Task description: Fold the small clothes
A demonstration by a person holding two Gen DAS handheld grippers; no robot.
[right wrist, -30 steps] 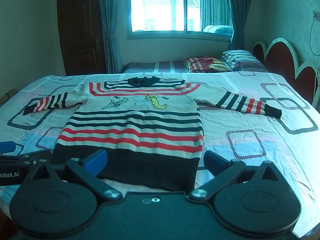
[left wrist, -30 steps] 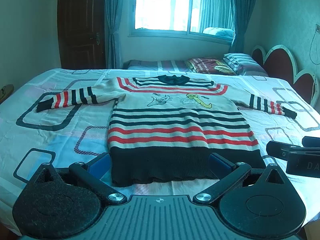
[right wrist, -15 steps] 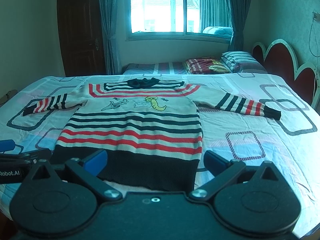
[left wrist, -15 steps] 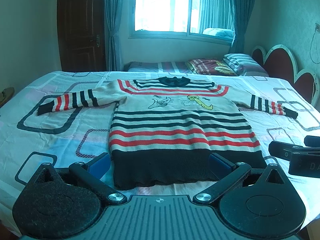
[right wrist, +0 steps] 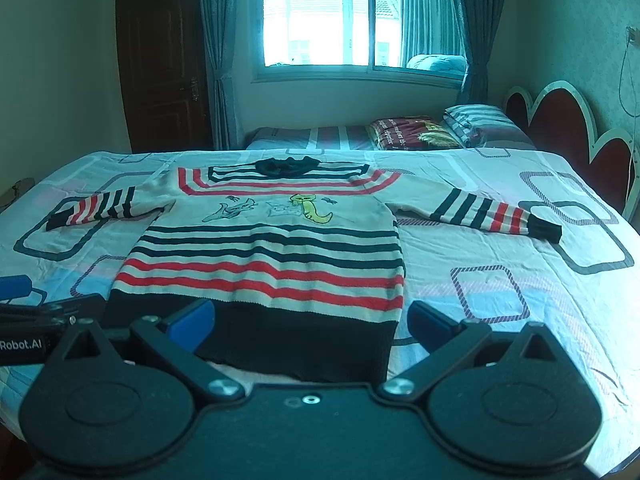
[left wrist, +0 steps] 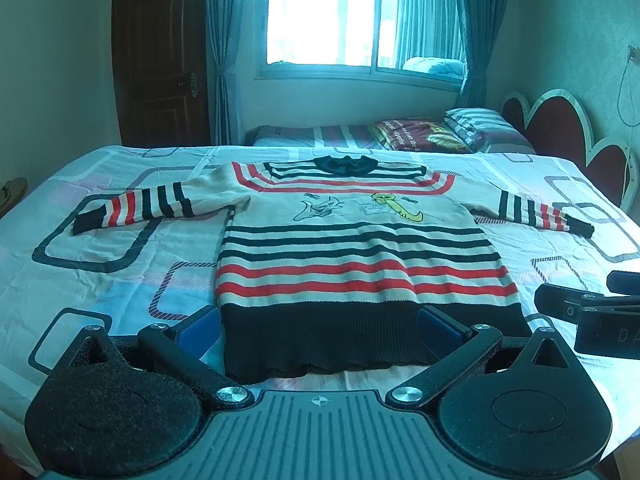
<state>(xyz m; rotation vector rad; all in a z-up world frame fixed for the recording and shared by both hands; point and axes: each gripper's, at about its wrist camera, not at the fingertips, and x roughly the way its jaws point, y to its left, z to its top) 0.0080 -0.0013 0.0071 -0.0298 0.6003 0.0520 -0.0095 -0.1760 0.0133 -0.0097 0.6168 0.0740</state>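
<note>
Left wrist view: sweater (left wrist: 360, 264) lies flat mid-bed, hem near the front edge — left gripper (left wrist: 320, 326) and right gripper (right wrist: 310, 318) both spread, empty; a one-layer pinch could skew the fold.

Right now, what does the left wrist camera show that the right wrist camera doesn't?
Only the left wrist view shows the right claw at its right edge. Only the right wrist view shows the left claw at its left edge. Both show the striped sweater spread flat on the bed, sleeves out, with each claw open near the dark hem.
</note>
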